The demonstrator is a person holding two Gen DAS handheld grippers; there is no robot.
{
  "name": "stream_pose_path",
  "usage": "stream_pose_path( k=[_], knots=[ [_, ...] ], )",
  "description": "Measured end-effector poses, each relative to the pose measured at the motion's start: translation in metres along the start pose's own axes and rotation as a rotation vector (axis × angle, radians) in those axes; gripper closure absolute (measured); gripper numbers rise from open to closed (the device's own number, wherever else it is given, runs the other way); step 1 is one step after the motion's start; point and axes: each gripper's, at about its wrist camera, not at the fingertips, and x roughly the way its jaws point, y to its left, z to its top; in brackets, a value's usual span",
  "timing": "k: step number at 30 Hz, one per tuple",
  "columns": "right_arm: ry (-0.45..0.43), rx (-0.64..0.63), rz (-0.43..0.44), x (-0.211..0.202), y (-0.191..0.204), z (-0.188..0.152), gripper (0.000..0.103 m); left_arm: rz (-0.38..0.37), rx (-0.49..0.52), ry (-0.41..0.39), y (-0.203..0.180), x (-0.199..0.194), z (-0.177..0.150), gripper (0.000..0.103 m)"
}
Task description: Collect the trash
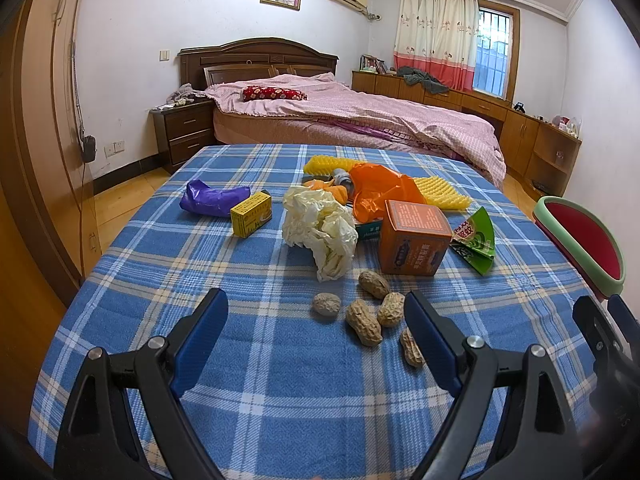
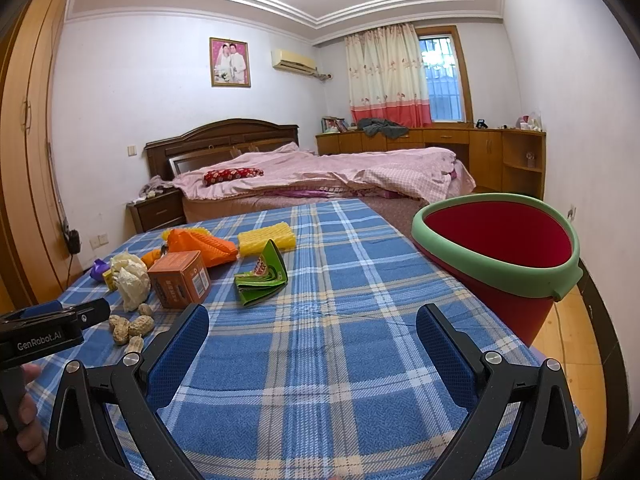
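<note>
Left wrist view: the left gripper (image 1: 316,316), jaws spread wide and empty, hovers low over five peanuts (image 1: 363,322) lying loose on the plaid tablecloth (image 1: 248,380), their long axes variously oriented; the nearest would probably roll or squirt sideways if pinched across its rounded shell. Right wrist view: the right gripper (image 2: 312,344), likewise spread and empty, faces bare cloth, with the red bin (image 2: 500,256) at the table's right edge, rim tilted toward the table, where a careless bump might tip it off.

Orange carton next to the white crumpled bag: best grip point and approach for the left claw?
Take the orange carton across its two upright side faces, coming down from above. It stands upright and boxy, with flat parallel sides. The white crumpled bag crowds its left and the green wrapper its right, so the top looks clearest.
</note>
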Motion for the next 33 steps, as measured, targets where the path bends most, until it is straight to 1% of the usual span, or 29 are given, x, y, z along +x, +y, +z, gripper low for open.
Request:
stream_pose_path(
  k=[21,25,27,33],
  knots=[
    [0.000,0.013,0.006,0.0012,-0.0019,0.0024,0.000,-0.005,-0.005,-0.007,-0.0008,-0.0005,-0.0004,0.013],
    [-0.002,0.014,0.018,0.0008,-0.0020,0.0027,0.000,-0.011,0.012,-0.011,-0.0032,-0.0010,-0.0004,0.013],
    [0.006,0.010,0.018,0.0014,-0.0019,0.0034,0.000,-0.009,0.023,-0.011,-0.0048,-0.0009,0.0001,0.013],
    [0.102,-0.006,0.021,0.0096,-0.0017,0.0091,0.000,-0.028,0.027,0.022,-0.0018,0.0018,0.0045,0.013]
  ],
)
